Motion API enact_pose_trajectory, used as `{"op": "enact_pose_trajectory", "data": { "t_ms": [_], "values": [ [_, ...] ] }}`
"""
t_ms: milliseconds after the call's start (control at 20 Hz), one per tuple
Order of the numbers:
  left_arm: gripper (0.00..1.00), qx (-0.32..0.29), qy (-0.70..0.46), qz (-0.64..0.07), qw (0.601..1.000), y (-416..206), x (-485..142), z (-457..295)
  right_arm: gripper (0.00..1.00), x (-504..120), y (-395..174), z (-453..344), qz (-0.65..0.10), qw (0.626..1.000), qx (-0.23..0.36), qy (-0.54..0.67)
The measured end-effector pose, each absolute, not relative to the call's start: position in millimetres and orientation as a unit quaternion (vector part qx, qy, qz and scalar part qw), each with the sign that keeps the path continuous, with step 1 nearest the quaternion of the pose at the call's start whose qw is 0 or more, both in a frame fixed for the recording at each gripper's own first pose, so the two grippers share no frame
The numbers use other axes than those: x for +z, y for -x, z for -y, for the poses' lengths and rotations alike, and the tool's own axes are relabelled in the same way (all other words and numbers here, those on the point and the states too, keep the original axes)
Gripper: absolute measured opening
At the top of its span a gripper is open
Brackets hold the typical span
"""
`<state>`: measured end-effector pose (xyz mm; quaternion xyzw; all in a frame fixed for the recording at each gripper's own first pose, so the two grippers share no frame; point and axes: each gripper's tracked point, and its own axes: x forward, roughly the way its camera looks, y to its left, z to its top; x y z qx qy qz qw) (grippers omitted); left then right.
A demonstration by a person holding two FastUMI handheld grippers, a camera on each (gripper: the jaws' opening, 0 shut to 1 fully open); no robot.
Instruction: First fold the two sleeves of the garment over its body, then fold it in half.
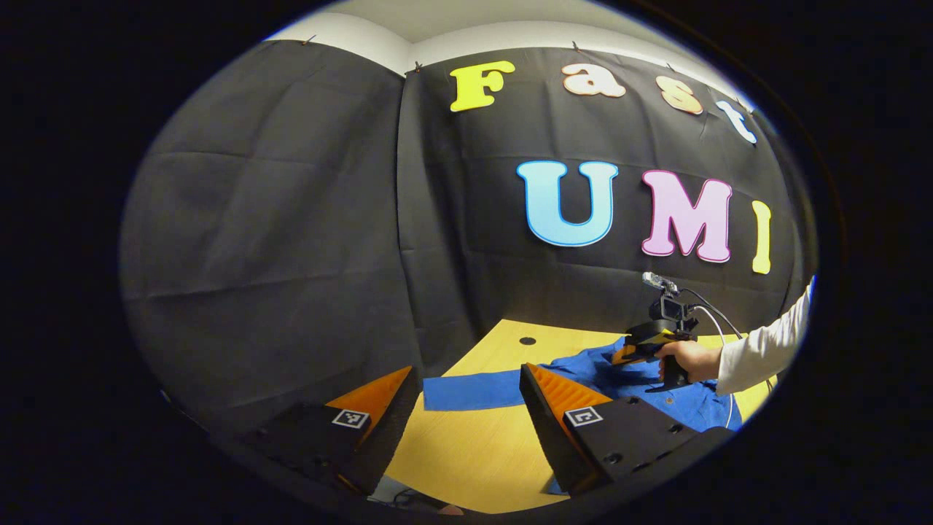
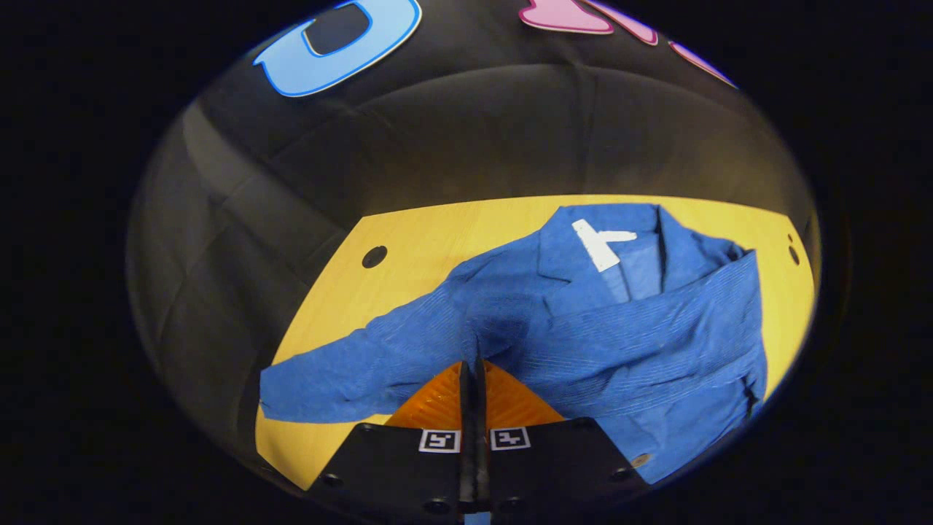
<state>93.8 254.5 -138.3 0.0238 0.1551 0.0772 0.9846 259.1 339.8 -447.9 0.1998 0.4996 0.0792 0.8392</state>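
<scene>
Black cloth (image 1: pixel 291 219) hangs as the booth's wall, creased in soft folds and meeting at a corner seam, pinned along its top edge. Above it runs a strip of pale wall (image 1: pixel 379 36). Below stands a yellow wooden table (image 2: pixel 437 233) with a small dark round hole (image 2: pixel 374 257) near its far edge.

No words or numbers can be read. The white tag (image 2: pixel 601 244) inside the blue garment (image 2: pixel 619 343) collar looks blank. The square markers (image 1: pixel 583 416) on the left gripper (image 1: pixel 467 367) and right gripper (image 2: pixel 470 362) bear only coded patterns.
</scene>
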Motion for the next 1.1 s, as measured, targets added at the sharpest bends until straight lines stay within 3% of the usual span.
{"op": "enact_pose_trajectory", "data": {
  "t_ms": [150, 200, 250, 350, 550, 900, 1100],
  "values": [
    [0.8, 0.085, -0.009, -0.172, 0.981, -93.4, -150.1, -255.6, 0.03, -443.8, -264.6, -369.0, -0.498, 0.815, 0.108, -0.276],
    [0.8, 0.088, -0.003, -0.176, 0.981, -93.8, -153.8, -254.6, 0.1, -437.0, -262.9, -370.3, -0.501, 0.806, 0.12, -0.292],
    [0.8, 0.088, 0.004, -0.179, 0.98, -96.5, -157.2, -253.6, 0.3, -438.3, -261.0, -377.2, -0.501, 0.801, 0.131, -0.301],
    [0.8, 0.082, 0.013, -0.185, 0.979, -103.9, -164.9, -249.2, 0.38, -429.8, -259.7, -369.6, -0.497, 0.805, 0.147, -0.288],
    [0.8, 0.063, 0.019, -0.191, 0.979, -128.9, -185.3, -247.2, 0.96, -393.1, -255.3, -343.2, -0.466, 0.83, 0.182, -0.245],
    [0.8, 0.077, 0.037, -0.272, 0.958, -203.8, -271.2, -292.5, 0.96, -235.9, -210.5, -245.2, -0.318, 0.915, 0.217, -0.119],
    [0.81, 0.087, 0.096, -0.402, 0.906, -239.6, -350.5, -312.9, 0.95, -149.0, -155.3, -171.9, -0.271, 0.938, 0.184, -0.112]
  ]
}}
